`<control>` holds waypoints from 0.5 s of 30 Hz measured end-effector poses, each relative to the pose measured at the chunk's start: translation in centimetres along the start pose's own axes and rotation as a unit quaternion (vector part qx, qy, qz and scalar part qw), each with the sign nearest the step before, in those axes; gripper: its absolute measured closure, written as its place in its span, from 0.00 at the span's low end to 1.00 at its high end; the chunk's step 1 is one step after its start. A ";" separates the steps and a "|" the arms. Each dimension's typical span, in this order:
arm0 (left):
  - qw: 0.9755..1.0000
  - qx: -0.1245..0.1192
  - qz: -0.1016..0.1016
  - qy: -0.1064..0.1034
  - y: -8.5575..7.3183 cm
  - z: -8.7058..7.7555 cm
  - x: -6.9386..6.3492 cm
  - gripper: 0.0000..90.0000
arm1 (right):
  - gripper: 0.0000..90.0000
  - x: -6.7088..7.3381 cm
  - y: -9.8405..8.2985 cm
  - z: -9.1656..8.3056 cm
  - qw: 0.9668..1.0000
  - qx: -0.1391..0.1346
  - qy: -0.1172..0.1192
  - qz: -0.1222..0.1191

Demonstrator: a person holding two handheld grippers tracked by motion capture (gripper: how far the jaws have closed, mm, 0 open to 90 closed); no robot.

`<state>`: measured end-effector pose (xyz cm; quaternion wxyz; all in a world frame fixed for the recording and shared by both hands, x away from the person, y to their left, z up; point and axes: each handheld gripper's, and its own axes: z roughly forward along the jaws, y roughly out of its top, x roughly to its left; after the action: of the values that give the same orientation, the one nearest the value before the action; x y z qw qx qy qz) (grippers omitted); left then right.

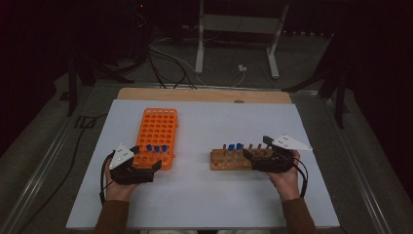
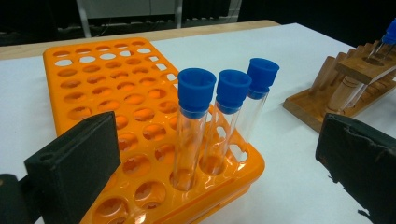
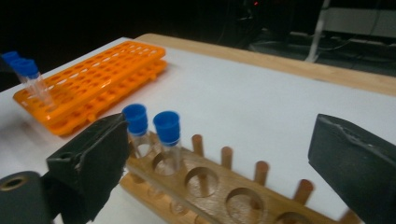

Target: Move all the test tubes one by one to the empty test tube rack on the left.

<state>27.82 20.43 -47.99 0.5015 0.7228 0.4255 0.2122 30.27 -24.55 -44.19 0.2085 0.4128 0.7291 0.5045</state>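
Blue-capped tubes (image 3: 167, 140) stand two in the wooden rack (image 1: 234, 160) at near right and three at the orange rack's (image 1: 157, 131) near edge. Right gripper (image 1: 257, 157), jaws wide and empty, should centre on one cap before closing; left gripper (image 1: 146, 165) hangs wide, empty.

Orange rack (image 2: 140, 121): you can read no lettering on it.
Wooden rack (image 3: 224, 196): no lettering.
Blue caps (image 2: 196, 91): unmarked.

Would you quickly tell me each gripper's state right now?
Left gripper: open, holding nothing.
Right gripper: open, holding nothing.
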 end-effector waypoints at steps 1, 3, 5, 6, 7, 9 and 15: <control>1.000 0.000 0.000 0.001 0.0 0.0 0.0 0.01 | 0.08 0.1 -0.1 0.2 1.000 0.003 0.001 -0.002; 1.000 0.000 -0.001 0.001 0.0 0.0 0.0 0.01 | 0.13 0.3 -0.2 0.5 1.000 0.008 0.008 -0.005; 1.000 0.000 -0.001 0.000 0.0 0.1 0.0 0.01 | 0.17 0.5 -0.3 0.8 1.000 0.011 0.013 -0.009; 1.000 0.001 0.000 0.000 0.0 0.1 0.0 0.01 | 0.18 0.7 -0.3 1.0 1.000 0.014 0.015 -0.009; 1.000 0.002 0.001 0.000 0.0 0.1 0.0 0.01 | 0.22 0.7 -0.4 1.1 1.000 0.016 0.016 -0.012; 1.000 0.003 0.000 0.000 0.0 0.1 0.0 0.01 | 0.28 0.9 -0.6 1.4 1.000 0.020 0.018 -0.015; 1.000 0.004 -0.001 0.001 0.0 0.1 0.0 0.01 | 0.61 1.5 -1.2 2.2 0.998 0.030 0.022 -0.047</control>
<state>27.90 20.37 -48.06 0.4987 0.7239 0.4274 0.2111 30.50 -22.27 -45.98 0.2032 0.3730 0.7669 0.4812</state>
